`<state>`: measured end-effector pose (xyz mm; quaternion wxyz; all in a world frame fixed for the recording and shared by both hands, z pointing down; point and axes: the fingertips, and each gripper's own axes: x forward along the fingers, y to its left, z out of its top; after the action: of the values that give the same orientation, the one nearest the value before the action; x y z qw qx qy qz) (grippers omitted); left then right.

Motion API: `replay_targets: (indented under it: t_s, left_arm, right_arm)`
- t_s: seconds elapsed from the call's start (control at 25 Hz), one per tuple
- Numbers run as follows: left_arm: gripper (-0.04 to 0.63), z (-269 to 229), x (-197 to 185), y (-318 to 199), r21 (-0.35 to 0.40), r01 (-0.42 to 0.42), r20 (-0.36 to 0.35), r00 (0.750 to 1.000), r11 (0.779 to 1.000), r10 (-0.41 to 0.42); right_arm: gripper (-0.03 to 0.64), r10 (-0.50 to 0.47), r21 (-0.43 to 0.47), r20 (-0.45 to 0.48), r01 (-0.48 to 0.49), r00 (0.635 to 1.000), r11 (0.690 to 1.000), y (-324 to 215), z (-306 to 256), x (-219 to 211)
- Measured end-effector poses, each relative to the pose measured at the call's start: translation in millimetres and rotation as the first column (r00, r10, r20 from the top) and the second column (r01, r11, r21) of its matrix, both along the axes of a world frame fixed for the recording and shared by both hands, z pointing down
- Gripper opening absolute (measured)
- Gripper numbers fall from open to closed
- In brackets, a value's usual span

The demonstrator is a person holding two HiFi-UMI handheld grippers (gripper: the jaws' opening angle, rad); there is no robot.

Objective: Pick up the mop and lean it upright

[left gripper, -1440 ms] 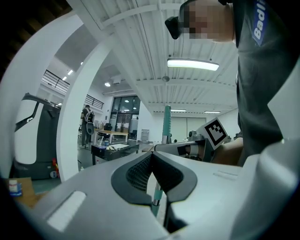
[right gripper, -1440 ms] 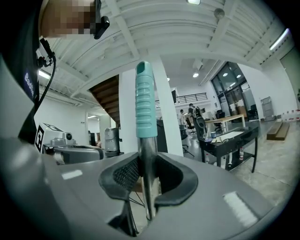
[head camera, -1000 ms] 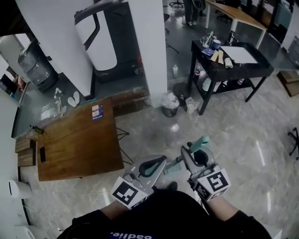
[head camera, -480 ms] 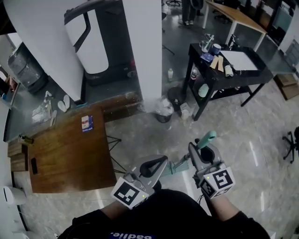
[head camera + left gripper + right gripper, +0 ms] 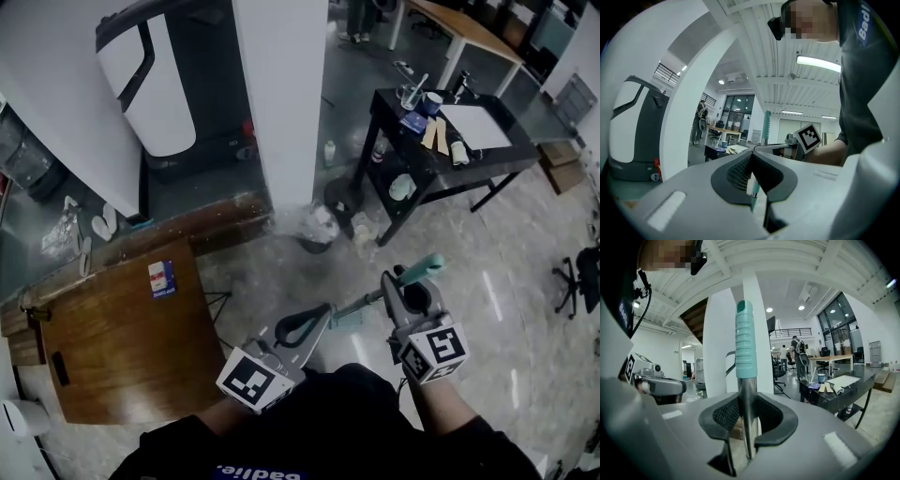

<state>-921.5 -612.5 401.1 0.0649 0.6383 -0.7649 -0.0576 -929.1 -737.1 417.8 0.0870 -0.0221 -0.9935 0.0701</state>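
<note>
My right tool (image 5: 748,416) is clamped on the mop pole (image 5: 746,390) just below its teal grip (image 5: 744,336). My left tool (image 5: 753,158) is pinched narrow, with the pole showing beyond it.

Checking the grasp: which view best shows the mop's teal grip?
Right gripper view: the grip stands large just above the jaws clamping the pole. Head view shows the grip small; left gripper view, a distant sliver.

Bright, even indoor light from ceiling strip lights (image 5: 820,63). Glare streaks the glossy floor (image 5: 490,283). Both gripper views bulge, with black corners.
</note>
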Motion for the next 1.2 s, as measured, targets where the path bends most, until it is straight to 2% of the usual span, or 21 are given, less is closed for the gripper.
replay_targets:
  t_s: [0.16,0.44,0.6,0.84,1.2]
  left_arm:
    - [0.018,3,-26,4,-0.015,0.033,-0.001,0.999,0.999,-0.033]
    - [0.018,4,-83,1,-0.06,0.172,0.01,0.985,0.983,-0.171]
    - [0.018,0,-124,-9,-0.078,0.29,0.025,0.957,0.954,-0.289]
    - [0.018,7,-170,-25,-0.119,0.412,0.028,0.911,0.903,-0.412]
    - [0.018,20,-210,-26,-0.181,0.531,0.006,0.842,0.828,-0.539]
  right_arm:
    - [0.097,-0.046,0.002,-0.004,0.046,0.999,0.999,2,10,-43]
    - [0.097,-0.174,0.01,-0.03,0.174,0.984,0.985,7,34,-124]
    - [0.098,-0.279,-0.012,-0.064,0.279,0.958,0.96,11,57,-171]
    - [0.098,-0.394,-0.053,-0.155,0.391,0.906,0.919,11,109,-233]
    - [0.098,-0.427,-0.078,-0.335,0.427,0.84,0.901,-10,205,-297]
